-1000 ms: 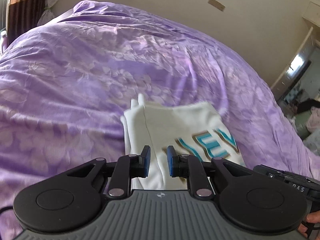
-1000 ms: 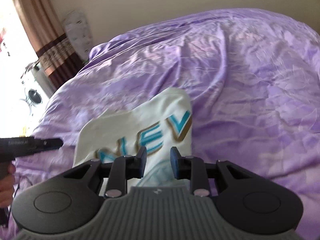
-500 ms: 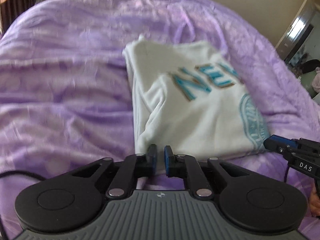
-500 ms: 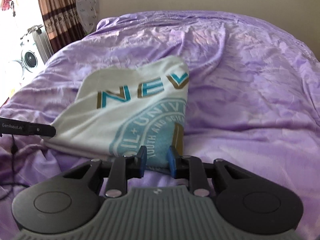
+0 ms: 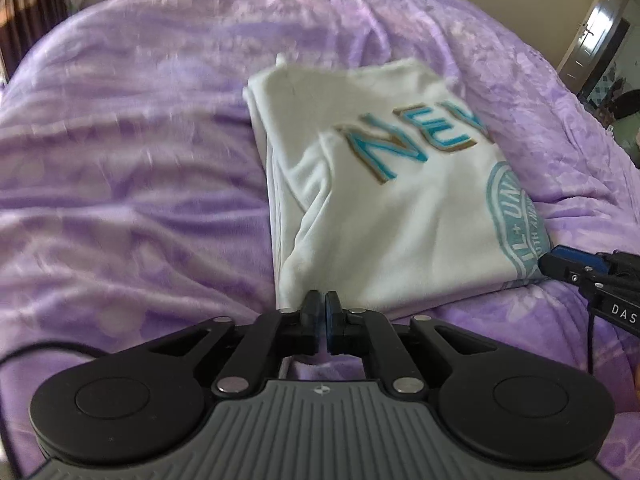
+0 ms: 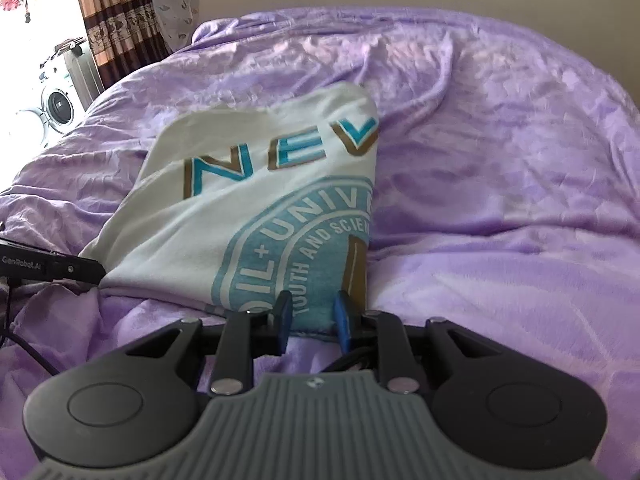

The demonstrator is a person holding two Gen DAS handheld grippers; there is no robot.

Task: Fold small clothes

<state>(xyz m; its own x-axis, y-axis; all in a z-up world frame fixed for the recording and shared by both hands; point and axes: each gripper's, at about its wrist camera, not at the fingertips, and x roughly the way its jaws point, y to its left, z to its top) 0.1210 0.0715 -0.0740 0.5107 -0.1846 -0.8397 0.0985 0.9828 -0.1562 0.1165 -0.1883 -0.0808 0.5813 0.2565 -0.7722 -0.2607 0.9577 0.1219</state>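
Note:
A white T-shirt (image 5: 400,220) with teal lettering and a round teal print lies folded lengthwise on the purple bedcover (image 5: 140,200). My left gripper (image 5: 322,312) is at the shirt's near left corner, its jaws pinched together on the hem edge. In the right wrist view its tip (image 6: 80,269) touches that same corner of the shirt (image 6: 240,208). My right gripper (image 6: 311,316) is at the near right corner, over the round print. Its jaws stand slightly apart with the thick folded hem held between the blue pads. The left wrist view shows it (image 5: 560,264) at the shirt's right edge.
The rumpled purple bedcover (image 6: 500,200) spreads all around the shirt. A brown curtain (image 6: 116,20) and a washing machine (image 6: 60,104) stand beyond the bed's left side. A doorway (image 5: 600,40) is at the far right. A black cable (image 6: 24,344) trails by the left gripper.
Both grippers came down and back from over the lettering to the shirt's near hem. Their jaws narrowed, the left almost fully and the right onto the hem. The shirt lies as before.

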